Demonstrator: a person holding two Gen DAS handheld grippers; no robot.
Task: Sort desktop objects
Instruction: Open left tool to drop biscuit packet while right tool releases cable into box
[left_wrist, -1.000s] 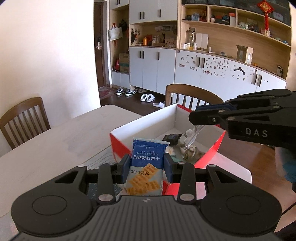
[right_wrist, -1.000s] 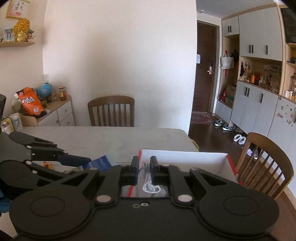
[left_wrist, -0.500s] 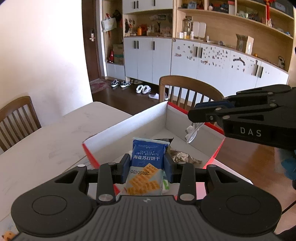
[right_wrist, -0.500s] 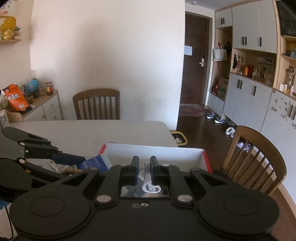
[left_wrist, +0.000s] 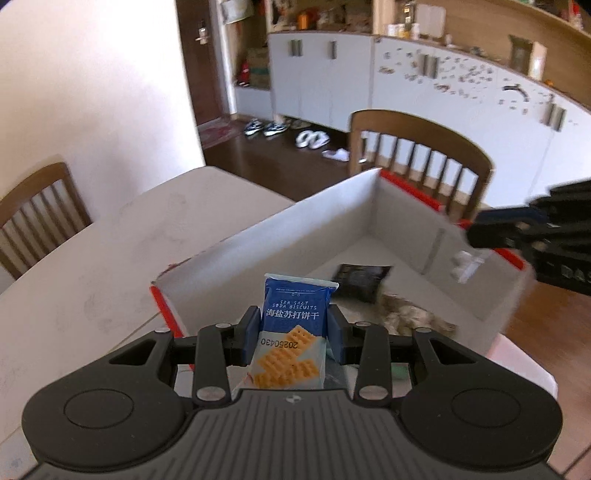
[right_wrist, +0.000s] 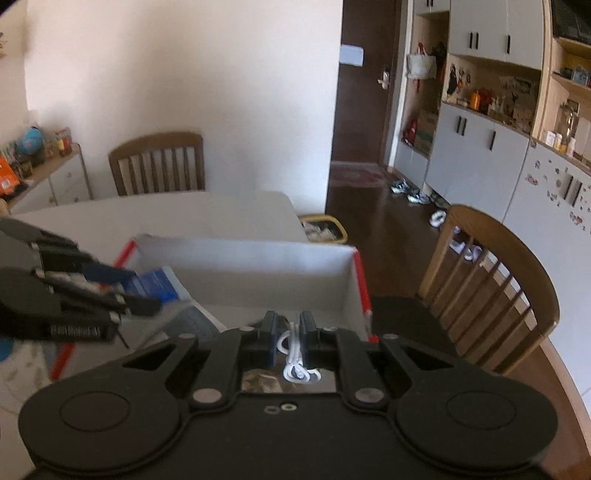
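Observation:
My left gripper is shut on a blue soda biscuit packet and holds it above the near corner of a white cardboard box with red edges. My right gripper is shut on a coiled white cable and hangs over the box. In the left wrist view the right gripper reaches in from the right with the white cable dangling. The box holds a black packet and crumpled wrappers.
The box stands on a white table. Wooden chairs stand behind the box, at the table's left and at its far side. A yellow bin sits on the floor past the table.
Both grippers have tilted down and moved over the box, so more of its inside shows. The right gripper has shifted right in the left wrist view. Both still hold their objects.

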